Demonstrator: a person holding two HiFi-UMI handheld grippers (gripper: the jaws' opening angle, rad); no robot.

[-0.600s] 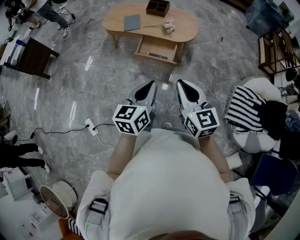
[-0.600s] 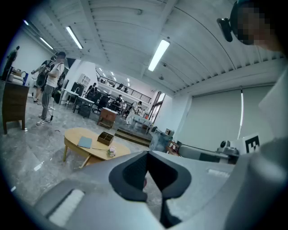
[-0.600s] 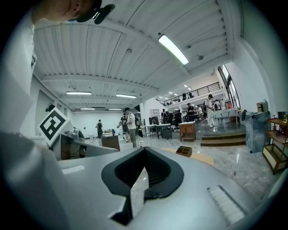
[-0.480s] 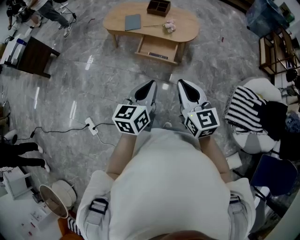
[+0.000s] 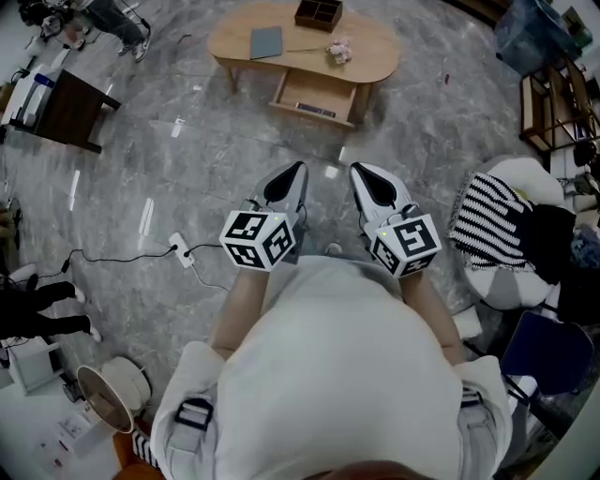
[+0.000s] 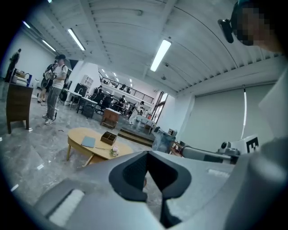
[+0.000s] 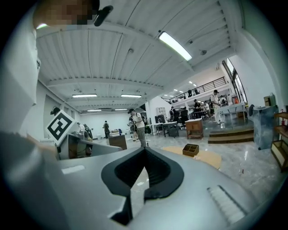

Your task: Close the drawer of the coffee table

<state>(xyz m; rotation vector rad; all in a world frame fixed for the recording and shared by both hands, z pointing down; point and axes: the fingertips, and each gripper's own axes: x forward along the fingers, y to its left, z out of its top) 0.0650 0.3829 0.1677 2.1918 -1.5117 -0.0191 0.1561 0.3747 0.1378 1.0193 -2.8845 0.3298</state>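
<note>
An oval wooden coffee table [image 5: 375,45] stands far ahead at the top of the head view, its drawer [image 5: 314,96] pulled out toward me. It also shows in the left gripper view as the coffee table [image 6: 78,137] and in the right gripper view as the coffee table [image 7: 207,157]. My left gripper [image 5: 298,169] and right gripper [image 5: 356,170] are held side by side near my chest, well short of the table. Both are shut with nothing between the jaws: left gripper [image 6: 147,155], right gripper [image 7: 145,150].
On the table lie a blue book [image 5: 264,43], a dark divided box [image 5: 317,13] and a pink flower [image 5: 337,52]. A dark side table [image 5: 58,114] stands left, a power strip with cable [image 5: 181,251] on the floor, a striped seat [image 5: 502,230] and shelf [image 5: 553,103] right. People stand far back [image 6: 53,87].
The view has shifted slightly; the grippers sit a touch higher and left in the picture. Their jaws stay shut and the drawer stays out.
</note>
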